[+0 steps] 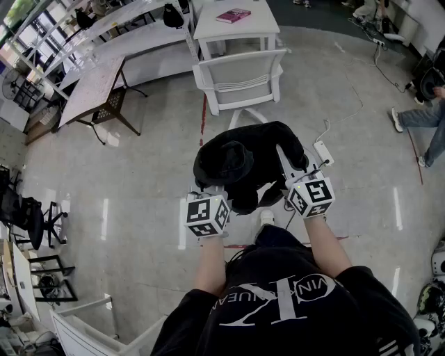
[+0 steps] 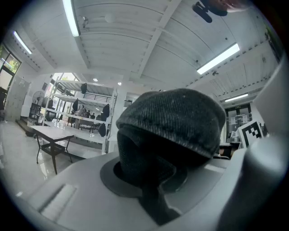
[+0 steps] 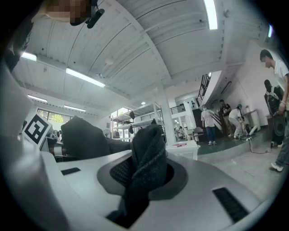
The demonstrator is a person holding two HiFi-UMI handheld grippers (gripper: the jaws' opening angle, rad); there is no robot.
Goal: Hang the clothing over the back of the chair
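A black garment hangs bunched between my two grippers, in front of the person's body. My left gripper is shut on its left part. In the left gripper view the dark ribbed cloth bulges up out of the clamped jaws of the left gripper. My right gripper is shut on the garment's right part. In the right gripper view a fold of the cloth stands up between the jaws of the right gripper. The white chair stands just beyond the garment, its back towards me.
Behind the chair is a white desk with a pink book. A long table stands at the left, black stools further left. A power strip and cable lie on the floor. A person's legs are at the right.
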